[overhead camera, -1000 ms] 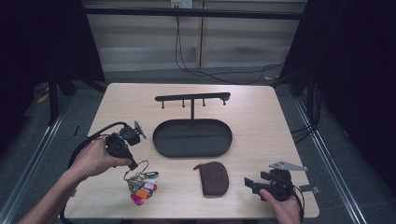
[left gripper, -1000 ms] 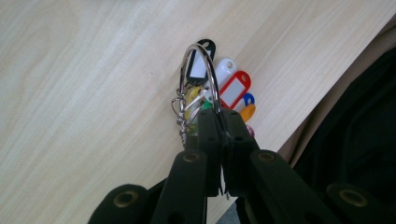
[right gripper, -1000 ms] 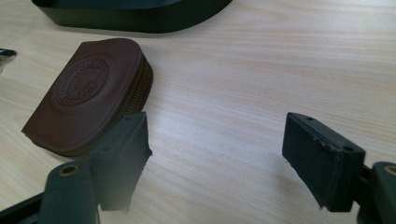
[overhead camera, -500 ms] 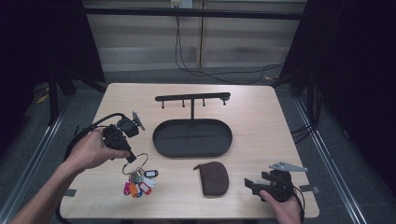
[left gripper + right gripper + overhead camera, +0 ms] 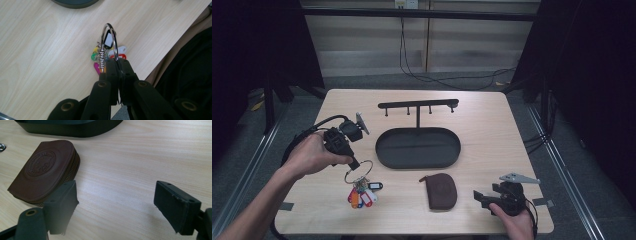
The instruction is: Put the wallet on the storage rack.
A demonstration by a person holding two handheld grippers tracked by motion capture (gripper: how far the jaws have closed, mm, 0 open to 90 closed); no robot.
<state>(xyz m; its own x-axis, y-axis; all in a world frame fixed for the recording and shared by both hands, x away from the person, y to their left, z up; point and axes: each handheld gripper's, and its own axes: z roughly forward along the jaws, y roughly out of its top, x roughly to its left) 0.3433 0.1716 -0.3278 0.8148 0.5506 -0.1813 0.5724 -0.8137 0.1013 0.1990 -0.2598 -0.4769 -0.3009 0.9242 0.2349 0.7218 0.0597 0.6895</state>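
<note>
Left gripper (image 5: 353, 163) jaws pinched tight on the big metal key ring (image 5: 109, 40), its bunch of coloured key tags (image 5: 361, 195) dangling low at about 8 o'clock from the black oval tray (image 5: 418, 161); ring looks lifted, though tags may be brushing the wood, hard to tell. Pickup done, hanging on the hook rack (image 5: 418, 105) at 12 o'clock of the tray probably left; right gripper (image 5: 115, 203) idle with jaws spread, brown zip pouch (image 5: 43, 168) just beside one jaw. Light wood table (image 5: 492, 130), dark room, cables on grey floor behind.
</note>
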